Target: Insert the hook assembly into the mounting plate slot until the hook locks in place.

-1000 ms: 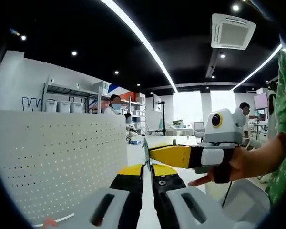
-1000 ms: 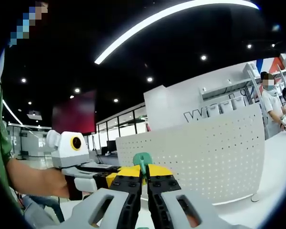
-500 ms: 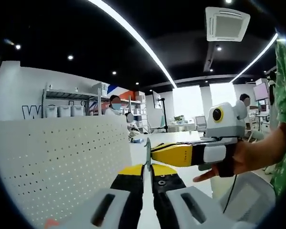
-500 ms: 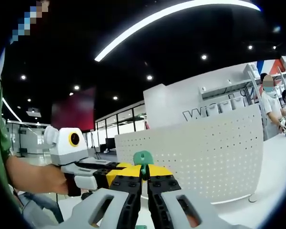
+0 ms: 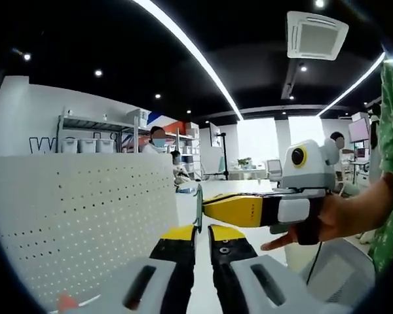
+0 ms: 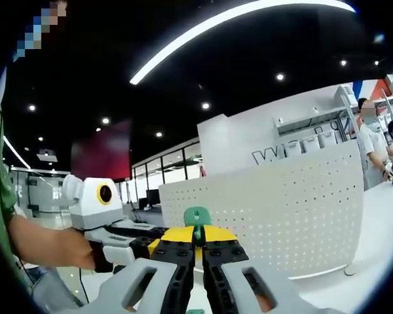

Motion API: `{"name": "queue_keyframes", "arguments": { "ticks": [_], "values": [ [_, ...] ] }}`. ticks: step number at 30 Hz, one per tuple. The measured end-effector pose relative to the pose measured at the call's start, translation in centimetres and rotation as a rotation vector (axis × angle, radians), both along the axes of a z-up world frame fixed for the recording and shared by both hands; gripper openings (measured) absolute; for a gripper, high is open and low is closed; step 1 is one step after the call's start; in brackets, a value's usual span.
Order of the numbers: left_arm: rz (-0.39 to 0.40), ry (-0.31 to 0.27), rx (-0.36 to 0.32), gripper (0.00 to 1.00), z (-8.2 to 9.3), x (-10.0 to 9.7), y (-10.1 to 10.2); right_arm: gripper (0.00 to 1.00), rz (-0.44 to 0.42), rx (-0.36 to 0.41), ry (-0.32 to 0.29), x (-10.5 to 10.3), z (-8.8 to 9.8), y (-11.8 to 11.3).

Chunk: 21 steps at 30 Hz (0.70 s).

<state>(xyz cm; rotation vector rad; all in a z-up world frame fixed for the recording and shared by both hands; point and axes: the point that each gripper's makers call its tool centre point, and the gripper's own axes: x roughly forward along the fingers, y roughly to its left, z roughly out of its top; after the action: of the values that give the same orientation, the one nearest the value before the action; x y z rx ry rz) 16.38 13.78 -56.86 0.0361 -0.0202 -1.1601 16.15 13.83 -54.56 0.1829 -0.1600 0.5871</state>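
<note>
- Holding both tools up in the air near the white perforated mounting plate, which stands upright on the white table.
- In the right gripper view, my right gripper has its yellow-tipped fingers drawn almost together on the small green plastic hook assembly, whose rounded head sticks up just above the tips.
- The mounting plate lies beyond and to the right of the hook there, apart from it; the hook is not in any slot.
- In the left gripper view, my left gripper shows its fingers nearly closed with only a thin gap; I cannot tell whether they have hold of anything.
- My right gripper comes in from the right of that view, my hand around its handle, the green hook seen edge-on at its tip, just above my left fingertips.
- My left gripper reaches in from the left of the right gripper view, tip just beside the hook.
- People stand by grey shelving far behind the plate.
</note>
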Motion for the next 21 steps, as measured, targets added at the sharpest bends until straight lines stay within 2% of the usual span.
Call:
{"name": "queue_keyframes", "arguments": {
  "ticks": [9,14,18,21],
  "values": [
    [0.008,0.018,-0.005,0.15,-0.2,0.06,0.37,0.01,-0.009,-0.002,0.002,0.13,-0.03,-0.37],
    [0.008,0.027,-0.012,0.22,-0.2,0.03,0.39,0.01,-0.014,-0.003,0.002,0.12,0.05,-0.53],
    [0.013,0.039,-0.016,0.31,-0.35,-0.05,0.48,0.01,-0.02,-0.003,0.003,0.14,0.01,-0.77],
    [0.012,0.044,-0.02,0.33,-0.43,-0.09,0.65,0.01,-0.025,-0.004,0.006,0.19,-0.12,-0.97]
  ]
}}
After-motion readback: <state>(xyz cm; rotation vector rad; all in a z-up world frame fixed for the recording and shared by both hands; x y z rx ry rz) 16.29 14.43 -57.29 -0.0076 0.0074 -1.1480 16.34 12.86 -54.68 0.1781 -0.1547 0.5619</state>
